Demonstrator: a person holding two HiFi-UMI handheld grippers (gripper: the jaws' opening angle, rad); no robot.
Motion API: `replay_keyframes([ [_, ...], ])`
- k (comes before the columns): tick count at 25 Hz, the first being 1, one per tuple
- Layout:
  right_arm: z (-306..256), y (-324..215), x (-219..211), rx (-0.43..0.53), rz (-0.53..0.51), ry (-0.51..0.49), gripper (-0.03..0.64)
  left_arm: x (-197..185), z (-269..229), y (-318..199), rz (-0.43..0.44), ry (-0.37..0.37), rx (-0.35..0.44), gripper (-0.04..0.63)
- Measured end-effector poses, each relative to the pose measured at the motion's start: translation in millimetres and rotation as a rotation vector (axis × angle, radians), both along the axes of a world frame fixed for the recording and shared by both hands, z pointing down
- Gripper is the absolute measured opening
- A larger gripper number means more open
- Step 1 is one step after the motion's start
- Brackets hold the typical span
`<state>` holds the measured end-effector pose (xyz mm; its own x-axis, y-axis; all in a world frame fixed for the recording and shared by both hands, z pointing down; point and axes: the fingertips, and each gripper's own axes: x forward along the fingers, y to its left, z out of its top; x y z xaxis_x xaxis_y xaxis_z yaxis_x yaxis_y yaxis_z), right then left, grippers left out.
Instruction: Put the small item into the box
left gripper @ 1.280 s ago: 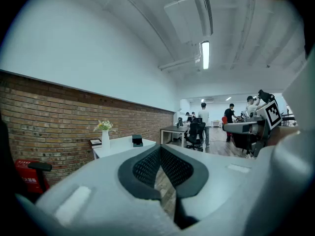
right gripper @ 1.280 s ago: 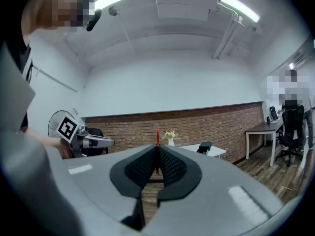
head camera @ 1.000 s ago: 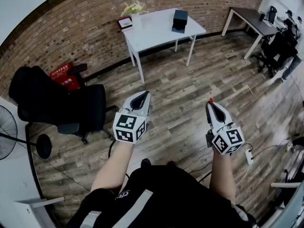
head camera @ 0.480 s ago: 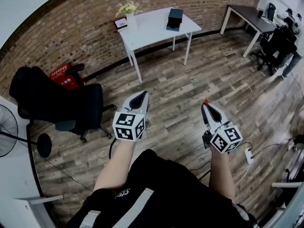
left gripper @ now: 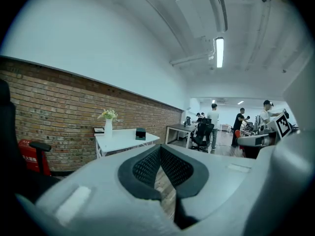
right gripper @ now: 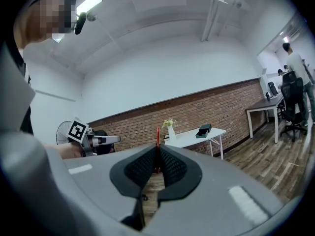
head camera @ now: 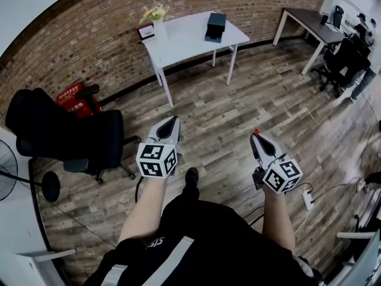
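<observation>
I have both grippers out in front of me over the wood floor [head camera: 238,109], well apart from each other. The left gripper [head camera: 173,118] points toward 12 o'clock. Its own view shows the 2 dark ribbed pads pressed together at the tips with nothing between them.

The right gripper [head camera: 256,134] points toward 11 o'clock, and its jaws pinch a thin red item [right gripper: 158,136]. The item stands upright between the pads with its top poking out above them. In the head view it shows only as a small red dot at the gripper's tip.

The box [head camera: 215,26] is dark and sits on the white table [head camera: 184,40] at 12 o'clock, against the brick wall and well away from both grippers. It lies toward the table's right end. A vase [head camera: 157,24] with pale flowers stands at the left end, with a small flat thing just beside it that I cannot make out.

At 9 o'clock there is a black office chair [head camera: 71,133], and a fan [head camera: 9,171] stands at the picture's left edge. At 2 o'clock a dark desk [head camera: 309,18] stands with more chairs near it. The left gripper view shows several people standing far off by that end of the room.
</observation>
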<state>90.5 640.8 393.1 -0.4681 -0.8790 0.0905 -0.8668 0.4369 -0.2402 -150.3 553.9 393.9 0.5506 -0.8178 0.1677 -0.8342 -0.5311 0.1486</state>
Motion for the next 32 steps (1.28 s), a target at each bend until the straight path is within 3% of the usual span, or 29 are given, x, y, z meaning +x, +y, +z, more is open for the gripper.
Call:
replay_keyframes([
  [11, 3.9, -145.0, -16.2, -0.05, -0.013, 0.043, 0.014, -0.9, 10.8, -146.4, 0.055, 0.075, -0.023, 0.006],
  [18, 6.8, -231.4, -16.1, -0.082, 0.043, 0.06, 0.014, -2.6, 20.8, -240.9, 0.111, 0.053, -0.019, 0.006],
  [25, 8.6, -284.5, -32.6, -0.088, 0.052, 0.045, 0.014, -7.3, 25.2, -290.9, 0.163, 0.038, -0.031, 0.006],
  [32, 6.3, -329.7, -20.6, -0.092, 0.054, 0.026, 0.014, 0.9, 25.7, -325.5, 0.182, 0.032, -0.038, 0.006],
])
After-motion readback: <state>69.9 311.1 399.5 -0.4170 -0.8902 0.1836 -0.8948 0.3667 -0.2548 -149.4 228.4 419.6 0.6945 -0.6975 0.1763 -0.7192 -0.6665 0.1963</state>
